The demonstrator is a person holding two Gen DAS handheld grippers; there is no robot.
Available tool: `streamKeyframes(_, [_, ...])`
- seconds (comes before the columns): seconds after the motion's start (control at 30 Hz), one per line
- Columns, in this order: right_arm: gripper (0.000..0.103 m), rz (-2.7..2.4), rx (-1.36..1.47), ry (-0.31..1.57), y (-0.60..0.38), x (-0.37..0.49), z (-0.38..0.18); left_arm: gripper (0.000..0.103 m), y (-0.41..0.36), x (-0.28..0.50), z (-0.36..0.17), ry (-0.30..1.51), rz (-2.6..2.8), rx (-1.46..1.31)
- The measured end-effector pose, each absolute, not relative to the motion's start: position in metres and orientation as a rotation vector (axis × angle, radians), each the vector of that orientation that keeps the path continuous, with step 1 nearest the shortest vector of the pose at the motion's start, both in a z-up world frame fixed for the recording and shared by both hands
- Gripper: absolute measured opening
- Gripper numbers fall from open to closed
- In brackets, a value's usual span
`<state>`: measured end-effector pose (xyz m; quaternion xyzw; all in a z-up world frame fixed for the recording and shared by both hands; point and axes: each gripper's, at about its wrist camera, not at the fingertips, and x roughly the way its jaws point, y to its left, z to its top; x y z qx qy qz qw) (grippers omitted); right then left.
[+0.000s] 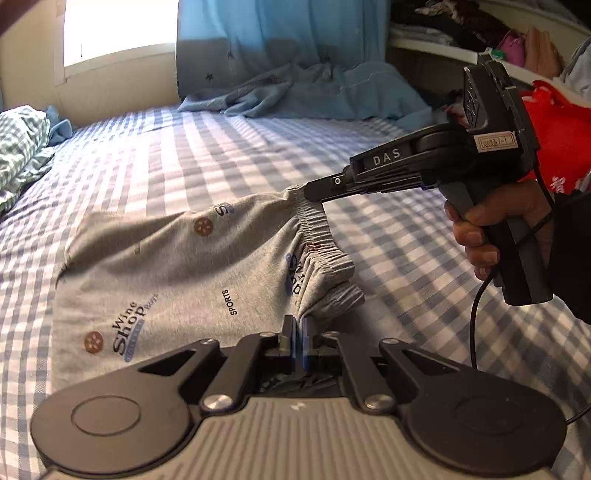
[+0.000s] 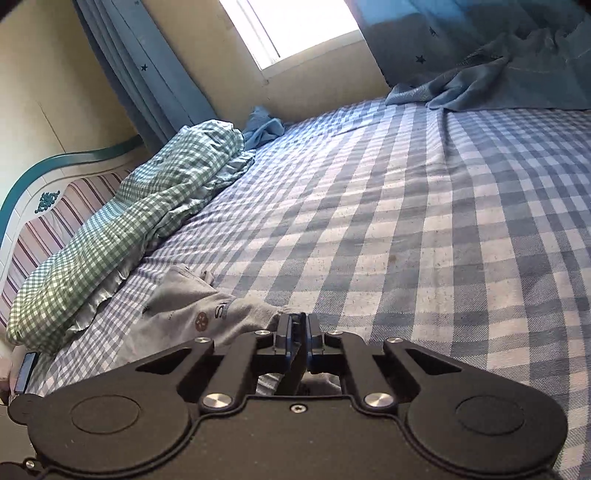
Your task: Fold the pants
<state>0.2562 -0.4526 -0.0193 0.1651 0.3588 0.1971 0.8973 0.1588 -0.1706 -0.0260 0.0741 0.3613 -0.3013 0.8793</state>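
Observation:
Grey pants point(image 1: 177, 266) with printed words and brown badges lie on the checked bed point(image 1: 221, 147), the waistband lifted off it. My left gripper point(image 1: 300, 325) is shut on the near corner of the elastic waistband point(image 1: 325, 236). My right gripper point(image 1: 314, 190) comes in from the right and is shut on the far corner of the waistband. In the right wrist view my right gripper point(image 2: 298, 321) pinches grey fabric, and the pants point(image 2: 192, 306) trail off to the left. The legs run away to the left.
A green checked quilt point(image 2: 122, 229) lies bunched along the headboard point(image 2: 44, 199) side. Blue cloths point(image 1: 303, 92) are piled below the curtain at the far edge. Shelves with clothes point(image 1: 461, 26) stand at the far right. A cable point(image 1: 476, 317) hangs from the right gripper.

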Motion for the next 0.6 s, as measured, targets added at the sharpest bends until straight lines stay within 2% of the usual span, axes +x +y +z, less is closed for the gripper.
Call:
streamKeyframes(0.17, [0.006,0.352,0.320,0.740,-0.461,0.233,0.006,0.002,-0.171,0.151,-0.027,0.765,-0.673,0.150])
streamKeyframes(0.23, [0.007,0.327,0.299,0.764,-0.460,0.230,0.001,0.005,-0.175,0.154,-0.039,0.786,-0.664,0.153])
streamKeyframes(0.3, [0.012,0.293,0.219,0.806,-0.452,0.231,-0.015,0.013,-0.174,0.157,-0.047,0.826,-0.628,0.122])
streamKeyframes(0.33, [0.022,0.265,0.172,0.831,-0.447,0.231,-0.025,0.019,-0.169,0.157,-0.044,0.837,-0.616,0.084])
streamKeyframes(0.37, [0.033,0.228,0.135,0.850,-0.444,0.229,-0.030,0.044,-0.160,0.156,-0.038,0.833,-0.611,0.037])
streamKeyframes(0.4, [0.036,0.197,0.108,0.844,-0.441,0.224,-0.031,0.078,-0.149,0.154,-0.030,0.807,-0.588,-0.005])
streamKeyframes(0.43, [0.051,0.171,0.067,0.813,-0.436,0.217,-0.027,0.092,-0.137,0.153,-0.022,0.768,-0.540,-0.034])
streamKeyframes(0.47, [0.077,0.140,0.013,0.773,-0.430,0.210,-0.021,0.102,-0.125,0.153,-0.015,0.718,-0.471,-0.058])
streamKeyframes(0.53, [0.100,0.101,-0.045,0.675,-0.413,0.196,-0.012,0.103,-0.103,0.161,-0.007,0.656,-0.320,-0.089])
streamKeyframes(0.6, [0.102,0.134,-0.008,0.639,-0.397,0.192,-0.012,0.103,-0.090,0.180,-0.013,0.705,-0.143,-0.050])
